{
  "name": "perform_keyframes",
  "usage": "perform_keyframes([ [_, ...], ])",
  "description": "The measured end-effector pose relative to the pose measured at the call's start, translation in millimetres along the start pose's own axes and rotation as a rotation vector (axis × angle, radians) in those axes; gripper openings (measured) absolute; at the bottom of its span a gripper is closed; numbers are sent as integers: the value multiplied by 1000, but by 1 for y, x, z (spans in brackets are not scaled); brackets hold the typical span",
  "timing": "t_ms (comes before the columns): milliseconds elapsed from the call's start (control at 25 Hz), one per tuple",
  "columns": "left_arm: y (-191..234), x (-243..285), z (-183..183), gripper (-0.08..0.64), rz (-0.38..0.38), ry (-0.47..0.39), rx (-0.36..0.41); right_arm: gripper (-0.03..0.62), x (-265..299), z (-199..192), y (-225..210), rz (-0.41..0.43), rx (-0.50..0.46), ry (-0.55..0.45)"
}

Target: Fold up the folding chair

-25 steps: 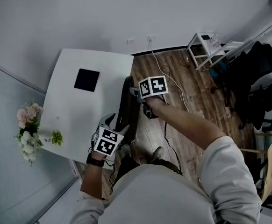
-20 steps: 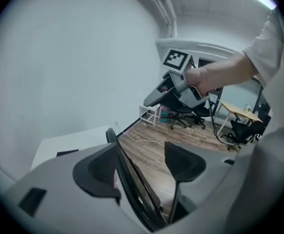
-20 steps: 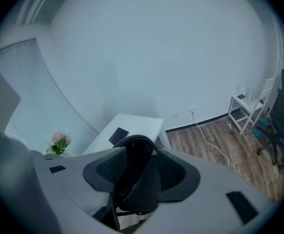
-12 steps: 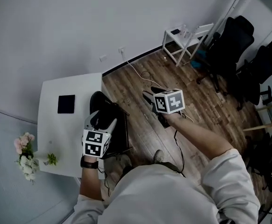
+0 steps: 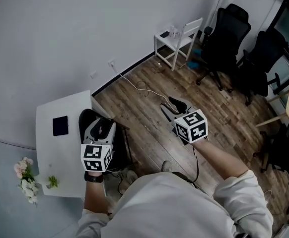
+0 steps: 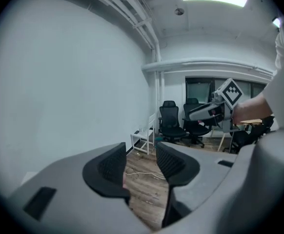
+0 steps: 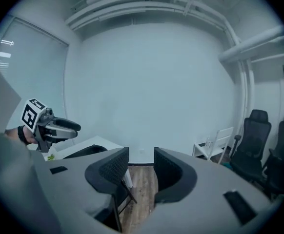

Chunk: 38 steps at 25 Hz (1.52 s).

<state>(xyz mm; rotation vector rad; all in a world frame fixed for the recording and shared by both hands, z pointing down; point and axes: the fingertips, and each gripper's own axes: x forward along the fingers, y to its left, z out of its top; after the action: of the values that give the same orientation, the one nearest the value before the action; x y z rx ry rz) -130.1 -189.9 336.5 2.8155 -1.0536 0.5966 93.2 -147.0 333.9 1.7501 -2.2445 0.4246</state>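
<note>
Left gripper (image 5: 102, 126): above folding chair (image 5: 120, 145), jaws apart (just narrowing), nothing between. Right gripper (image 5: 172, 104): well right of chair, over wood floor (image 5: 149, 133), likewise parted, narrowing, empty. Chair: black, at white table's (image 5: 62, 152) right edge.

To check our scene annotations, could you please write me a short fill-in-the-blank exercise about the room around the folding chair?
1. The folding chair beside the white table is ___ in colour.
2. The floor is laid with ___ boards.
3. The flat black pad on the white table is ___ in shape.
4. The small chair next to the black office chairs is ___.

Missing words: black; wooden; square; white.
</note>
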Motion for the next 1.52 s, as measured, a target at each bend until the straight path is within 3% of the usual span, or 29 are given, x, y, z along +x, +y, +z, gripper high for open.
perform_keyframes([
  [280,-27,-8,38,90,39,-102,41,70,-65,9,-24,-114,-88,-142],
  [560,-43,-12,51,13,49,-157,45,20,-99,14,-29,-176,-113,-230],
  [1520,-53,-12,41,8,26,-156,55,17,-113,2,-34,-226,-92,-246],
])
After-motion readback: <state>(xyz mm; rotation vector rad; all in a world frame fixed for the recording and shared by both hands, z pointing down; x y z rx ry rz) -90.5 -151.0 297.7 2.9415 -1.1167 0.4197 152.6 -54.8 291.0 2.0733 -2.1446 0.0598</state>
